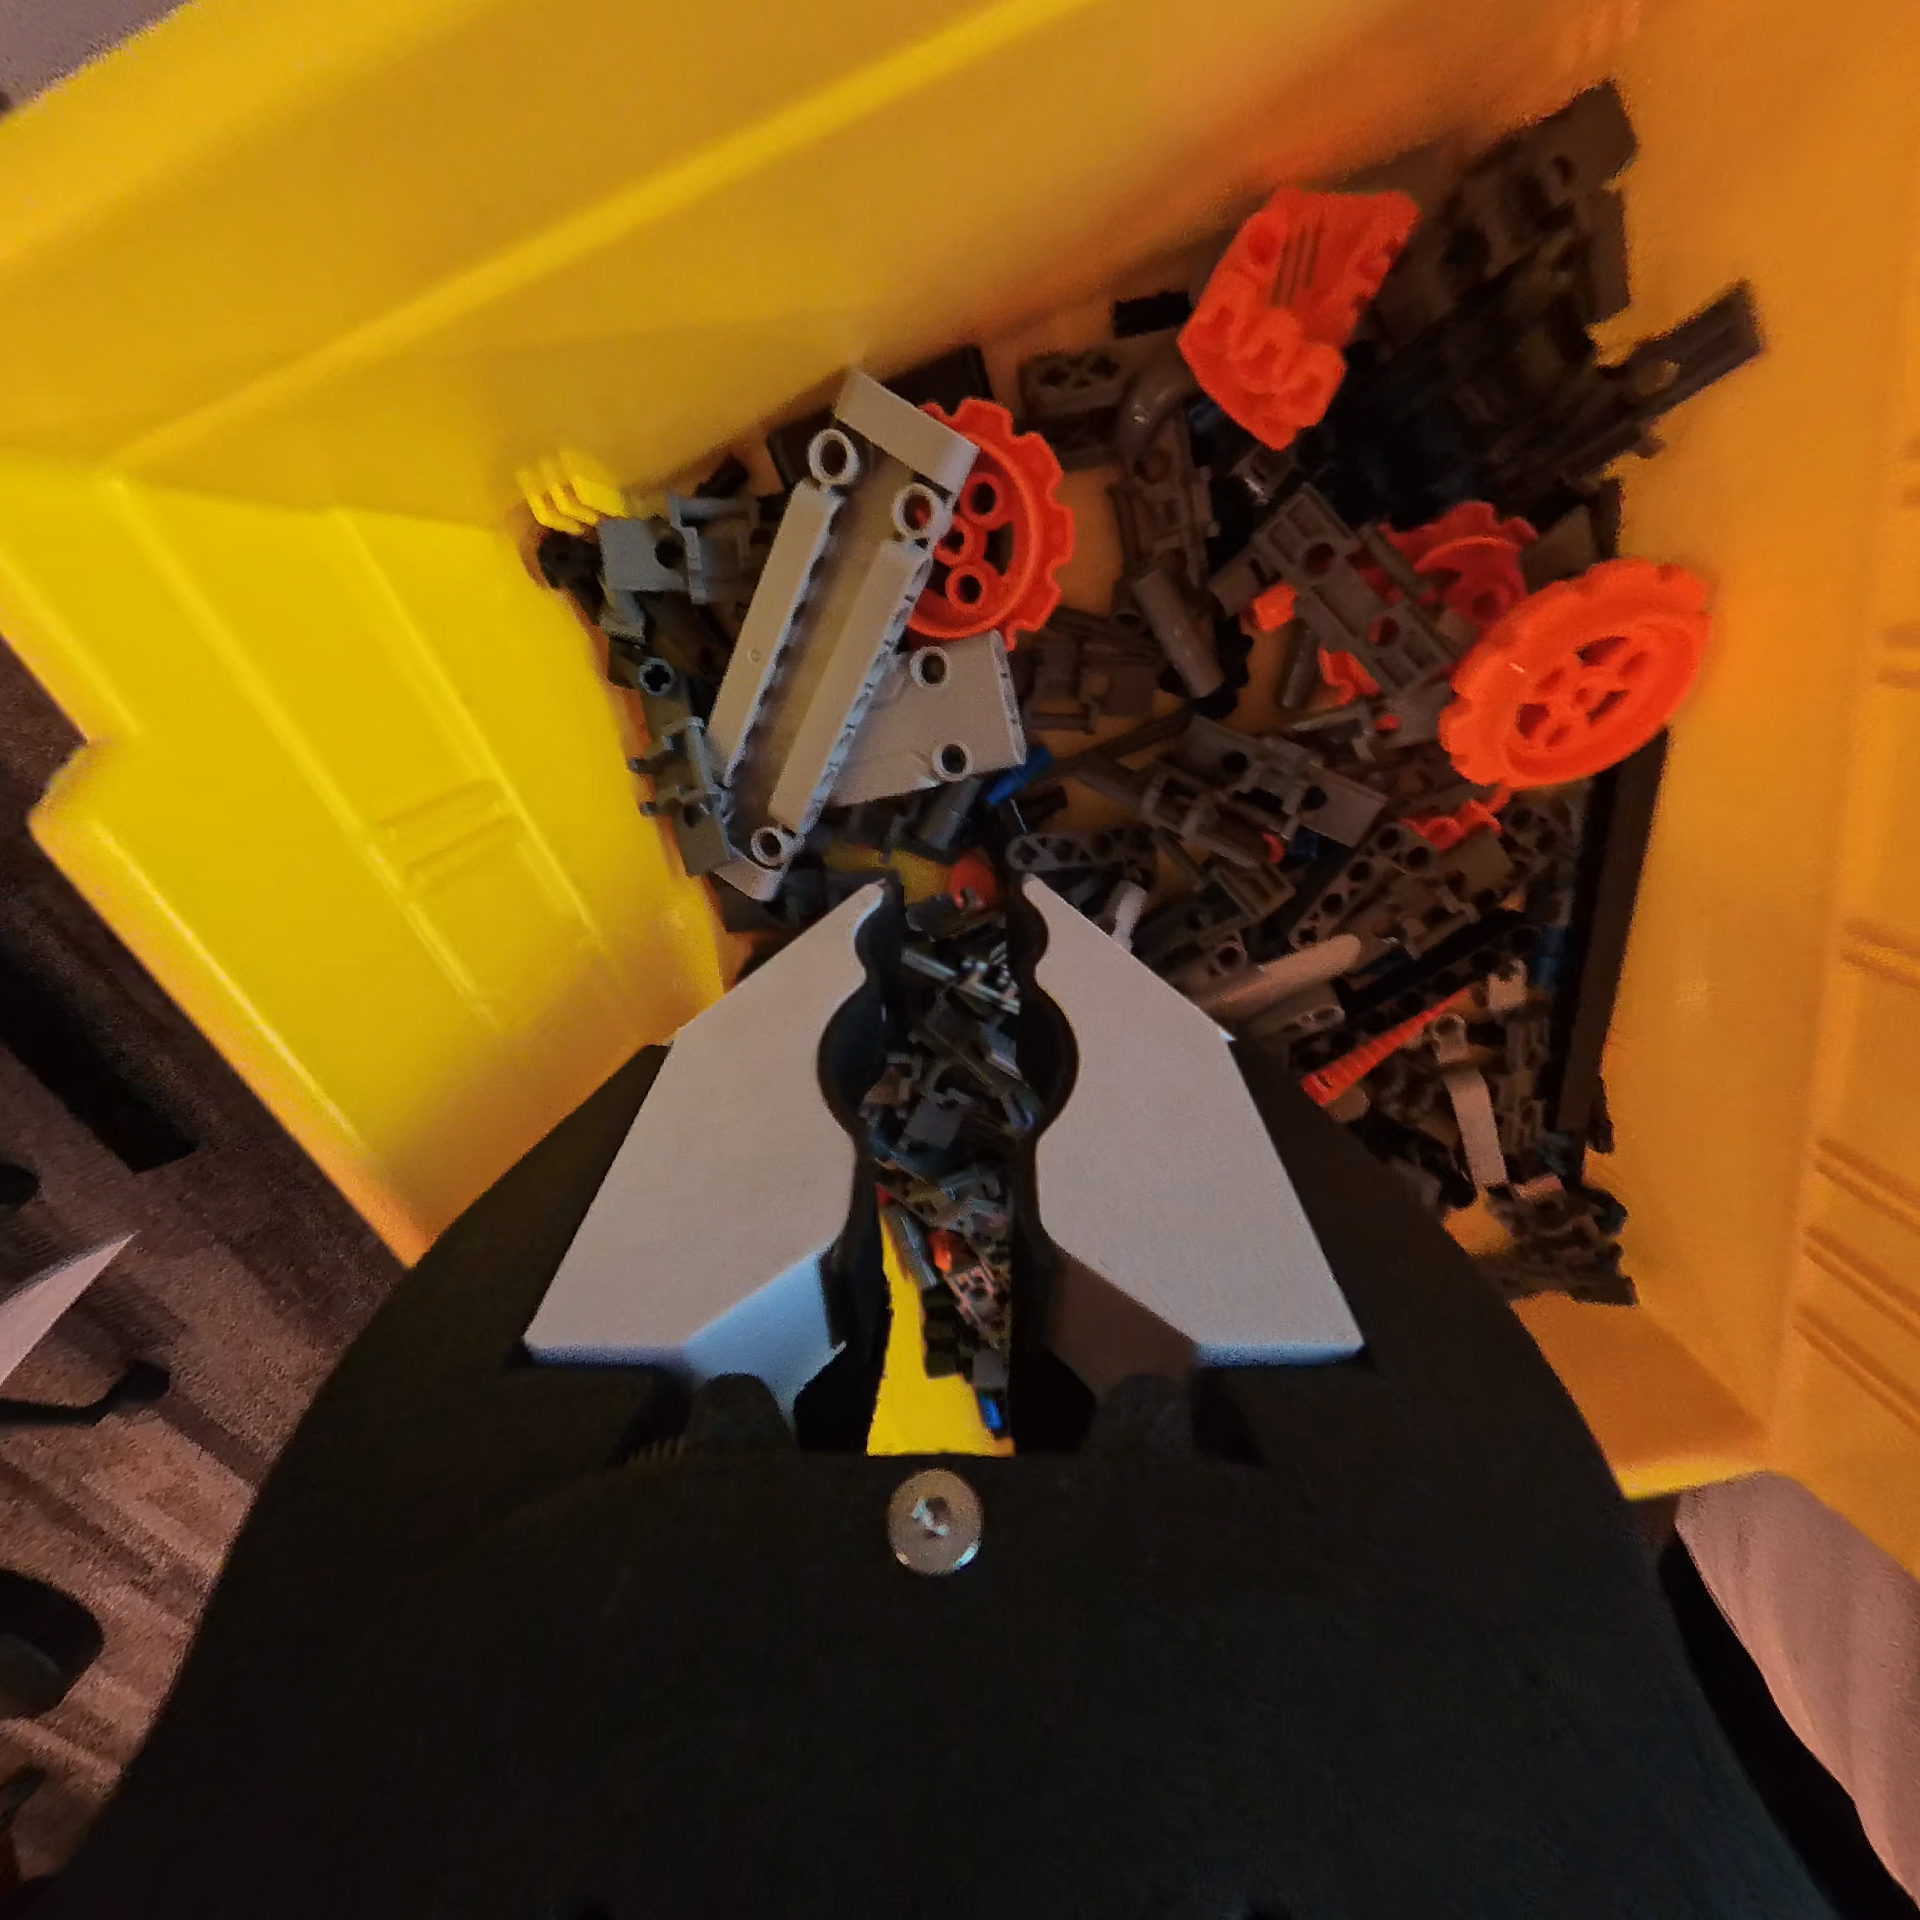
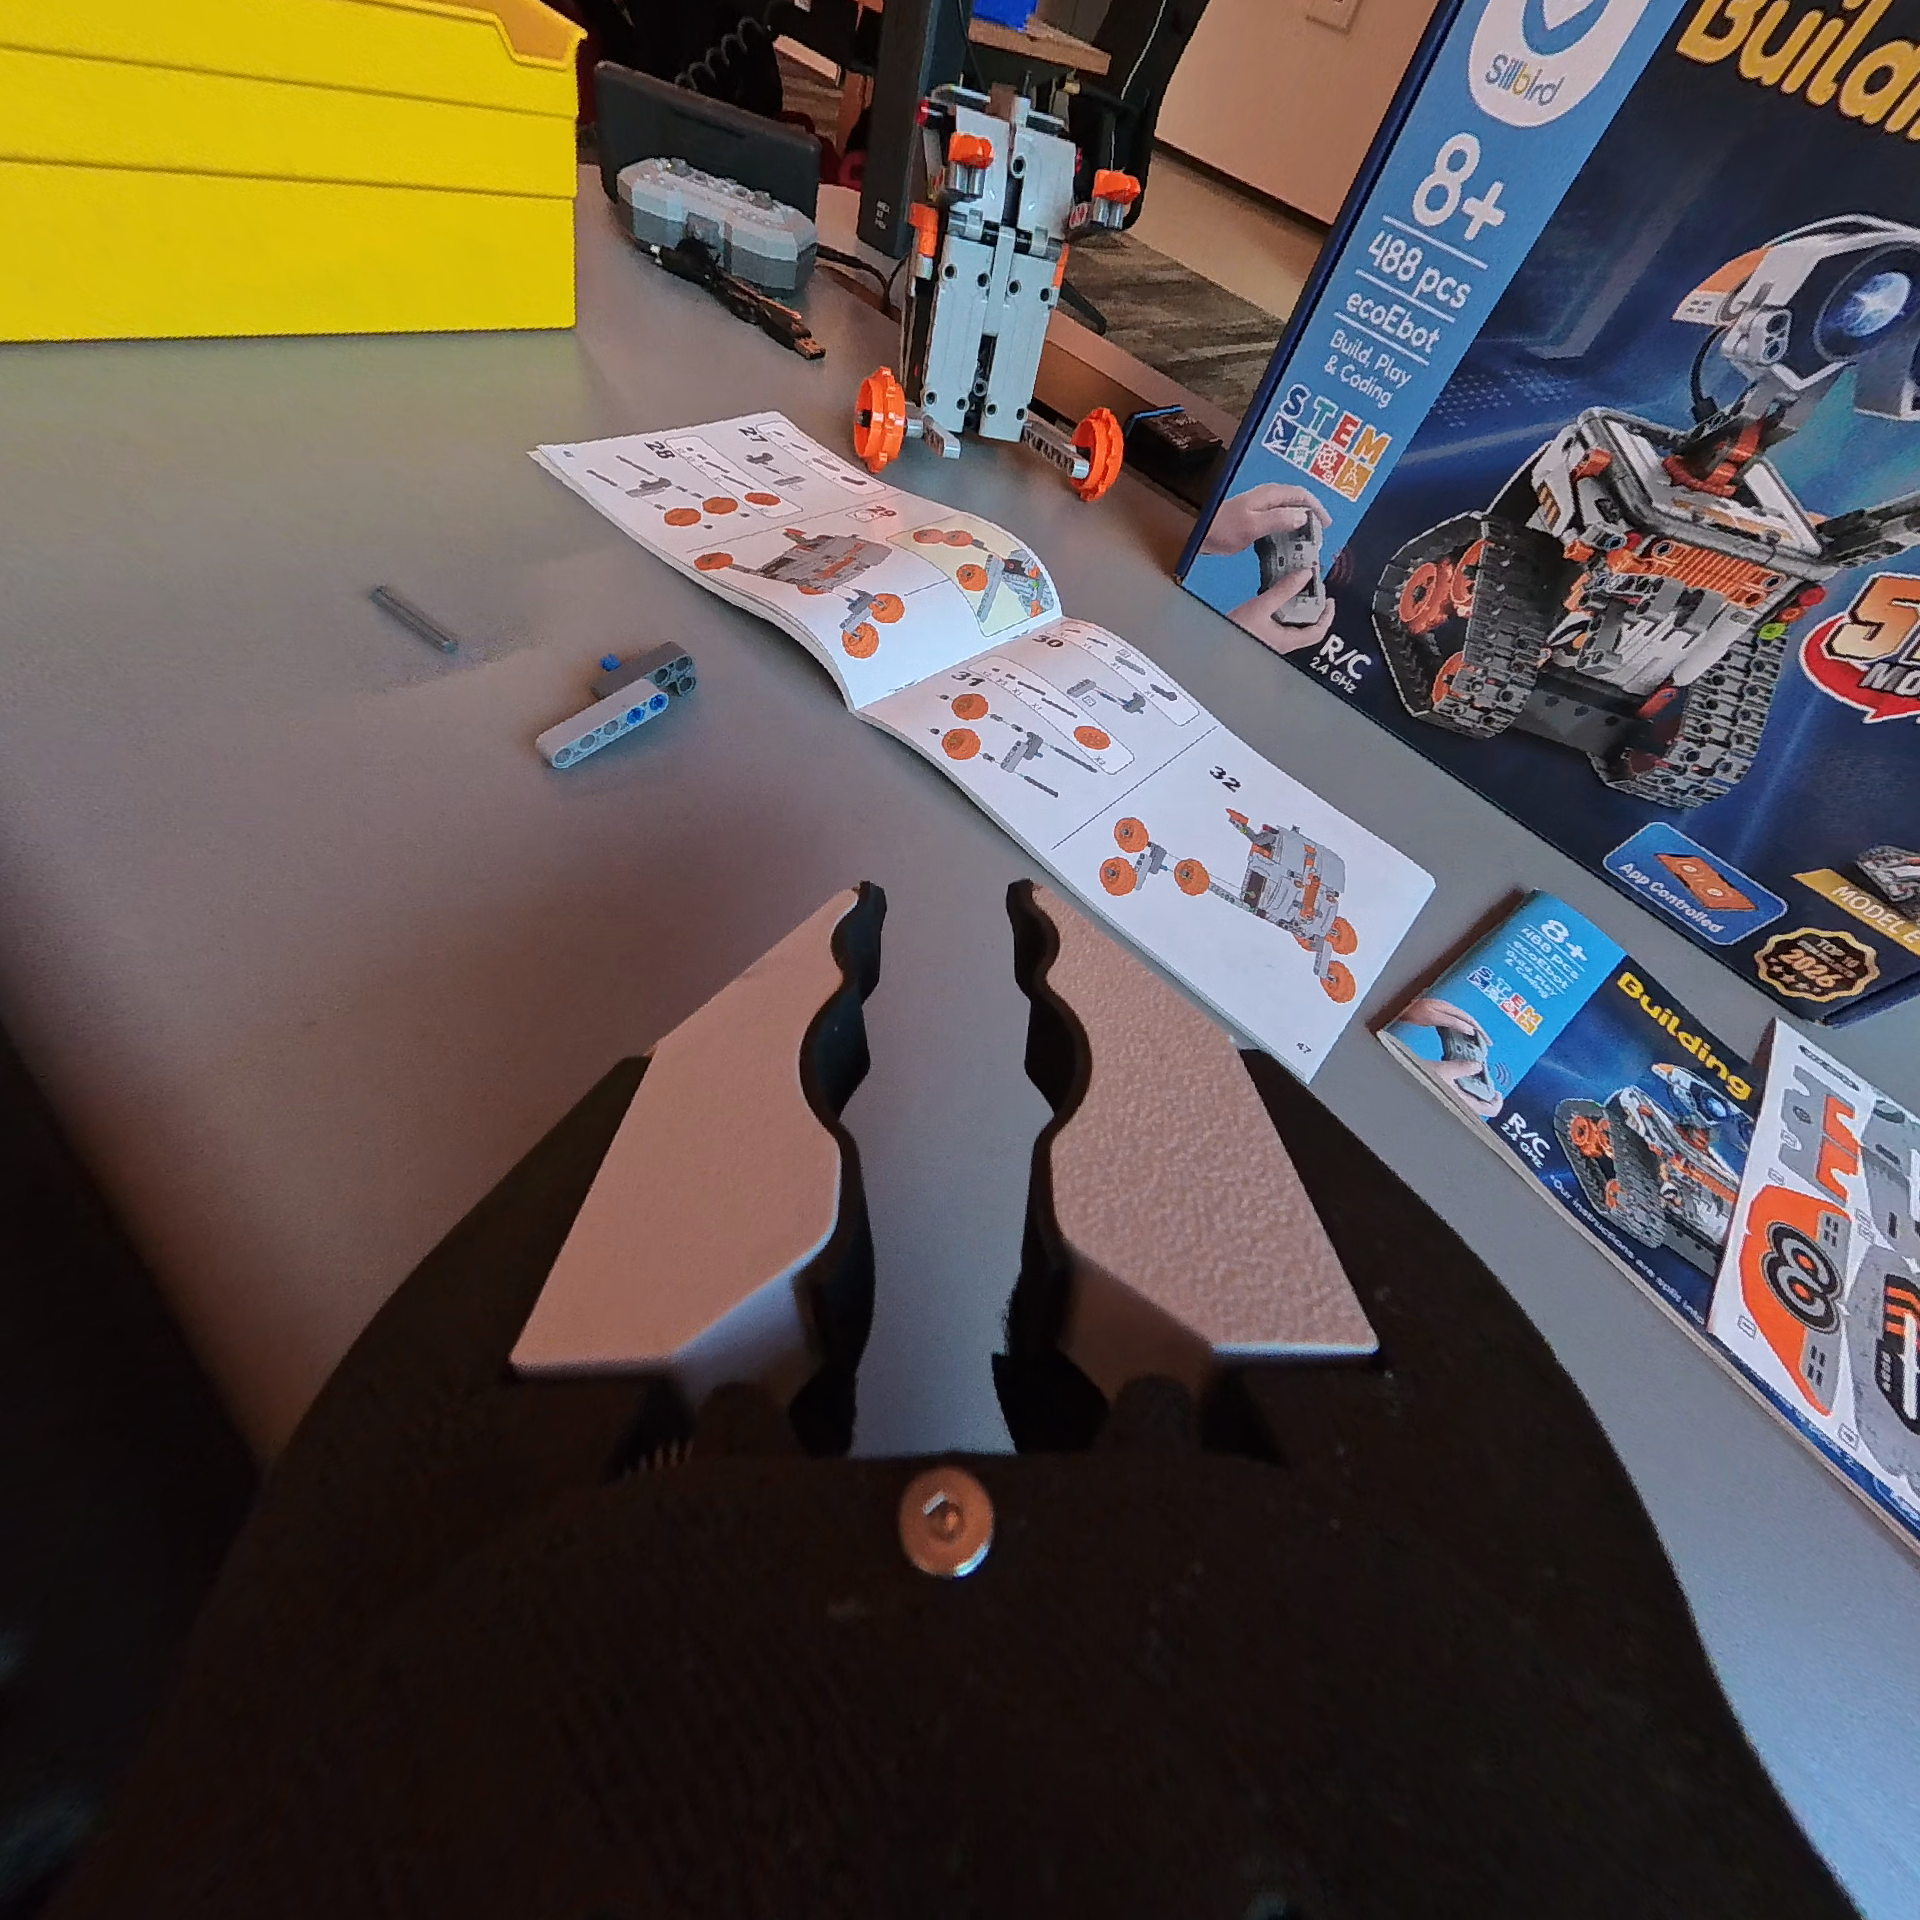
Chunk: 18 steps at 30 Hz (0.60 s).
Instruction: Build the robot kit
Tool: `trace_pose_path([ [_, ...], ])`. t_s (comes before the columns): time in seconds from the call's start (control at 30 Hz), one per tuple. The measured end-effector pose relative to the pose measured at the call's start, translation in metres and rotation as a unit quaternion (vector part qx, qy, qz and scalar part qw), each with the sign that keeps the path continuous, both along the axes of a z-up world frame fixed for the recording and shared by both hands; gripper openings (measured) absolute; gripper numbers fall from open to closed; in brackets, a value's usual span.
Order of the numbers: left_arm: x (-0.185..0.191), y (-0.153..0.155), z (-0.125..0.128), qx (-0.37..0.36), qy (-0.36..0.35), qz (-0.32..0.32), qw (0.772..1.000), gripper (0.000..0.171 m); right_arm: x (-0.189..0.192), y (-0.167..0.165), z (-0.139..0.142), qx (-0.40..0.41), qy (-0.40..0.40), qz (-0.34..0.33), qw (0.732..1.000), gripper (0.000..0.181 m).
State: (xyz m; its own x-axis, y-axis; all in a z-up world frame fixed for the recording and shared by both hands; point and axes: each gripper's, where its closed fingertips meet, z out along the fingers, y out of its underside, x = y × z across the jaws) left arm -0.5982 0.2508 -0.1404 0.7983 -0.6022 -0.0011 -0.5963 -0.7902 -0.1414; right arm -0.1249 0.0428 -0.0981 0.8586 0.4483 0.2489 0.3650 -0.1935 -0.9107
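My left gripper point(image 1: 951, 888) hangs open and empty over a yellow bin point(image 1: 364, 520) holding a heap of grey, black and orange building pieces point(image 1: 1195, 748). Its tips point at small pieces near a long light grey beam point(image 1: 821, 665); orange toothed wheels point(image 1: 1574, 675) lie farther right. My right gripper point(image 2: 945, 894) is open and empty above a grey table point(image 2: 260, 883). Ahead of it lie an open instruction booklet point(image 2: 987, 686), a small grey beam assembly with blue pins point(image 2: 618, 707) and a thin grey axle point(image 2: 414, 619). A half-built grey and orange model point(image 2: 987, 291) stands behind the booklet.
The yellow bin point(image 2: 281, 177) stands at the table's far left. A large blue kit box point(image 2: 1610, 416) stands at the right, with a closed booklet point(image 2: 1590, 1101) and a sticker sheet point(image 2: 1829, 1278) in front of it. A grey battery unit point(image 2: 717, 218) lies behind the model. About 50 cm separates my left fingertips from my right.
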Motion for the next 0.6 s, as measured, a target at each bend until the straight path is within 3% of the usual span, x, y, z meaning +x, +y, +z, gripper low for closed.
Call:
trace_pose_path([
  [0.23,-0.009,-0.049,0.012,-0.07,0.005,-0.043,0.997,0.015,-0.003,-0.001,-0.001,-0.002,-0.004,0.007,1.0,0.024],
  [0.27,-0.012,-0.055,0.014,-0.081,0.008,-0.047,0.996,0.018,-0.004,-0.001,-0.001,-0.002,-0.006,0.008,1.0,0.024],
  [0.3,-0.014,-0.054,0.018,-0.075,0.01,-0.047,0.996,0.034,-0.004,-0.001,-0.001,-0.001,-0.008,0.009,1.0,0.024],
  [0.47,0.008,-0.013,0.049,0.024,-0.059,-0.033,0.997,0.034,-0.005,-0.001,-0.003,-0.002,-0.013,0.01,1.0,0.024],
  [0.6,0.025,0.019,0.046,0.079,-0.05,-0.044,0.995,0.039,-0.004,-0.001,-0.003,-0.002,-0.014,0.006,1.0,0.024],
])
